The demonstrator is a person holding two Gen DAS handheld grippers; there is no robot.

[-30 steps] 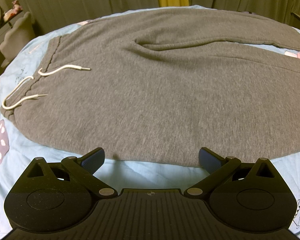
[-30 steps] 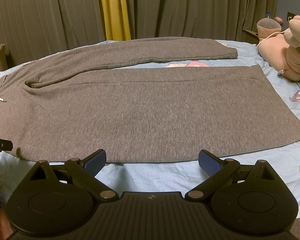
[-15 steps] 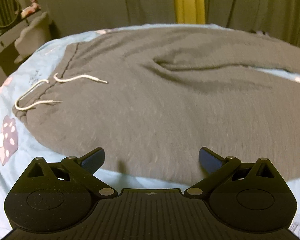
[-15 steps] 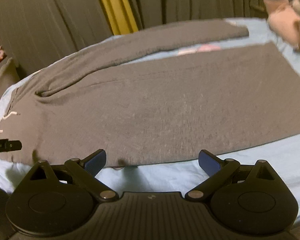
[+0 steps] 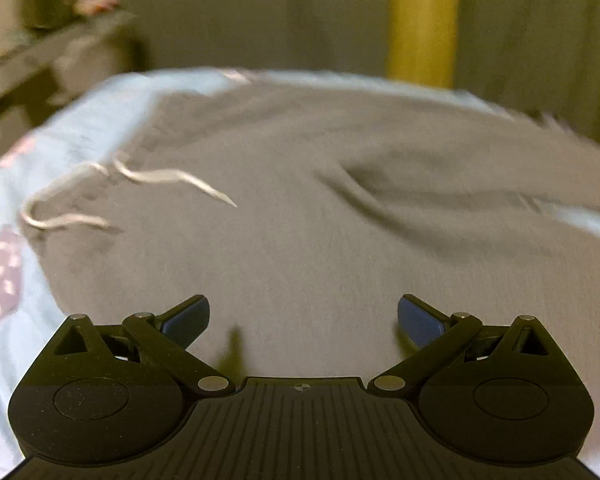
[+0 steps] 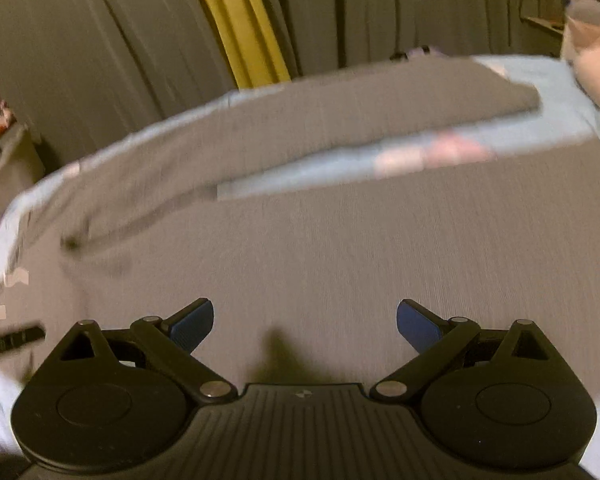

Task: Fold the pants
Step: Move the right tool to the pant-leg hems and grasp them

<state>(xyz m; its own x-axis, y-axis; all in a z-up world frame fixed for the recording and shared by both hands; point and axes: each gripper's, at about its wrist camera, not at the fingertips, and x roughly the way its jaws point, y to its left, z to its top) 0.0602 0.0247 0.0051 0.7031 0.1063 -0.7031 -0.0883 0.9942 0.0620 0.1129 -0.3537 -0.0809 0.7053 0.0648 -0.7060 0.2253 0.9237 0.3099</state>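
Grey sweatpants [image 5: 300, 216] lie spread flat on a light blue bed sheet [image 5: 80, 120], waistband to the left with a white drawstring [image 5: 172, 178] on top. My left gripper [image 5: 303, 318] hovers open over the hip area, nothing between its blue pads. In the right wrist view the near leg [image 6: 360, 248] fills the frame and the far leg [image 6: 340, 120] angles away behind it. My right gripper [image 6: 305, 320] is open above the near leg, fingers spread and holding nothing. Both views are motion-blurred.
Olive curtains with a yellow strip [image 5: 422, 20] hang behind the bed. A dark shelf [image 5: 40, 60] stands at the far left. A pink plush toy [image 6: 596, 56] lies at the bed's right end. The tip of the other gripper [image 6: 12, 338] shows at the left edge.
Both grippers have moved forward from the bed's near edge over the pants, so the fabric now fills the space between the fingers. Both stay open.
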